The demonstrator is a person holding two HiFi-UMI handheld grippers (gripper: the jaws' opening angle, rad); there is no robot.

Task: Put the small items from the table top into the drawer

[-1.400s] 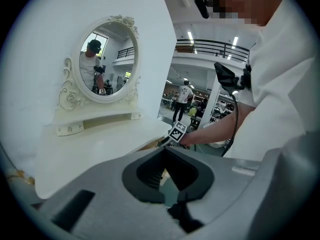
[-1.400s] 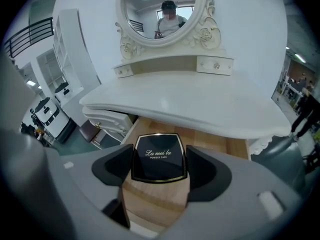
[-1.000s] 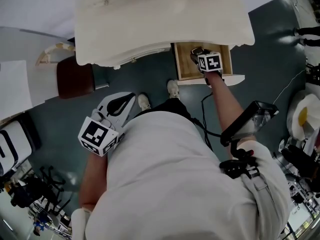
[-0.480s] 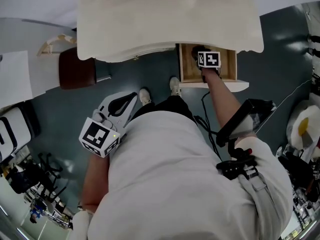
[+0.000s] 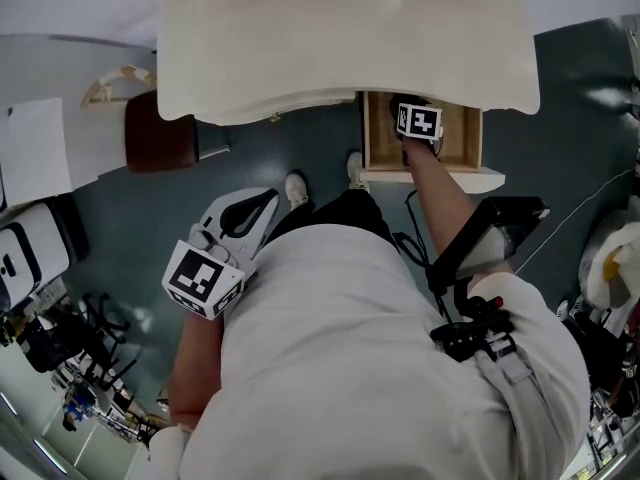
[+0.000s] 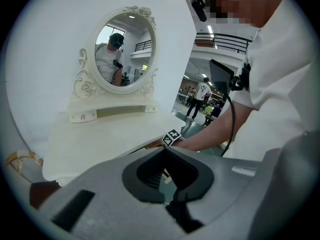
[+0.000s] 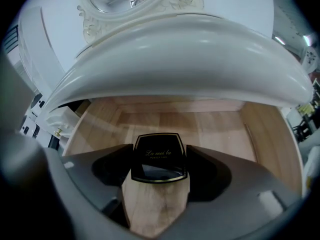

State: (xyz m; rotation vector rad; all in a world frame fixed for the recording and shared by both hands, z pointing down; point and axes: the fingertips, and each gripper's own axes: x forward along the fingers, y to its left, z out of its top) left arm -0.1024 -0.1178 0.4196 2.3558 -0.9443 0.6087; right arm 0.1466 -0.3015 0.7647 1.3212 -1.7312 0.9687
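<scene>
Right tongs point(image 7: 159, 165) have gone a little deeper into the drawer point(image 5: 466, 134) since a second ago: in the head view their marker cube now sits up against the overhanging front edge of the table point(image 5: 340, 38), and the dark item that showed ahead of the cube is tucked under that edge. Left tongs point(image 5: 263, 199) have hardly shifted. They hang by the person's left side, tips together, nothing between them. In the right gripper view the tongs are clamped on a black compact point(image 7: 159, 156), one jaw on each side edge, gold-lettered lid facing up, over the pale wood floor of the drawer near its middle. Cannot tell whether its underside touches the wood yet. No other small item shows in the drawer or on the visible part of the table top. Handling, judged: compact looks like a rigid, light, hard-shelled case with a glossy finish, so likely slippery against the pads. The hinged lid, and probably a mirror or pressed powder inside, would make it intolerant of a drop. Present hold across the two side edges seems the right one, as it keeps the lid from being levered open. Best released low, flat on the floor. Main risk is it sliding out forward if the hold slackens while tilted.
</scene>
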